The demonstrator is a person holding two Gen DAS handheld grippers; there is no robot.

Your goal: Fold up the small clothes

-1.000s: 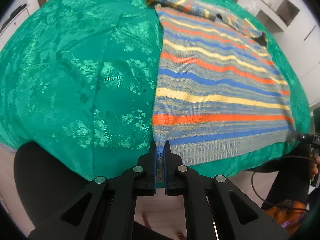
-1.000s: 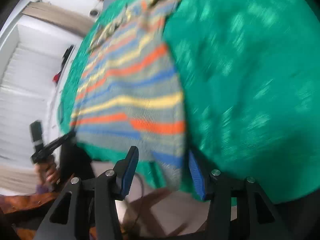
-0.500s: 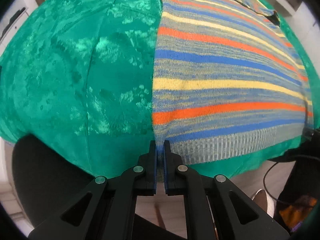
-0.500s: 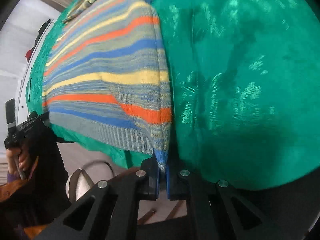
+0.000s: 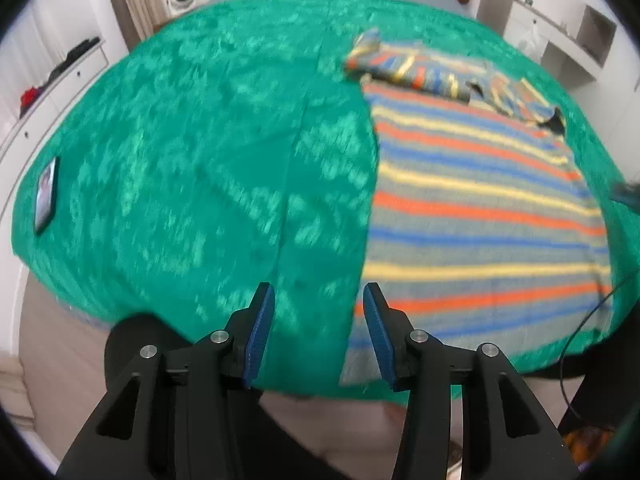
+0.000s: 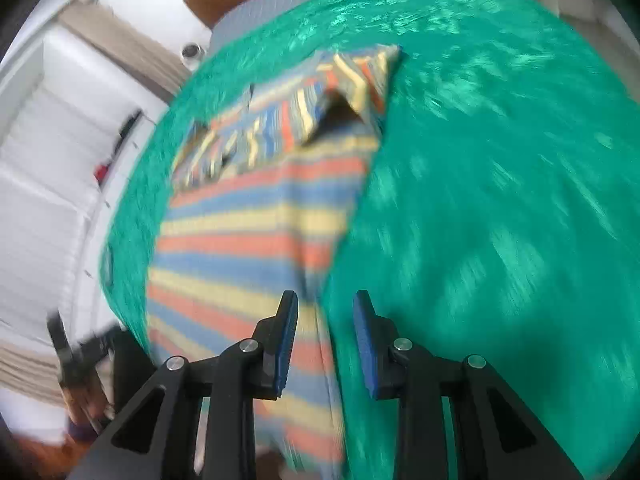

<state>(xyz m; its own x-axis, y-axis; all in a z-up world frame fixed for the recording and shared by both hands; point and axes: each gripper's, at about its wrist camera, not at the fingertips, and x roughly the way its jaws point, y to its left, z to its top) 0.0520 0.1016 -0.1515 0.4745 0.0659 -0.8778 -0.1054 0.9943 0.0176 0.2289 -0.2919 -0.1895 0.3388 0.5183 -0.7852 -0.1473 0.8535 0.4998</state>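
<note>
A striped knit sweater (image 5: 472,208) in grey, blue, orange and yellow lies flat on the green bedspread (image 5: 200,168), sleeves folded across its far end. My left gripper (image 5: 316,332) is open and empty above the bed's near edge, just left of the sweater's bottom left corner. In the right wrist view the sweater (image 6: 256,232) lies left of centre on the bedspread (image 6: 500,200). My right gripper (image 6: 326,340) is open over the sweater's bottom right edge, holding nothing. Both views are motion blurred.
A phone (image 5: 45,194) lies on the bedspread at the far left. White drawers (image 5: 48,80) stand to the left, white shelves (image 5: 560,32) to the right. A black cable (image 5: 580,320) hangs at the bed's right edge. The left gripper's hand (image 6: 76,380) shows lower left.
Both grippers have opened and let go of the sweater's bottom corners. Both have pulled back and up from the hem, which now lies on the bed.
</note>
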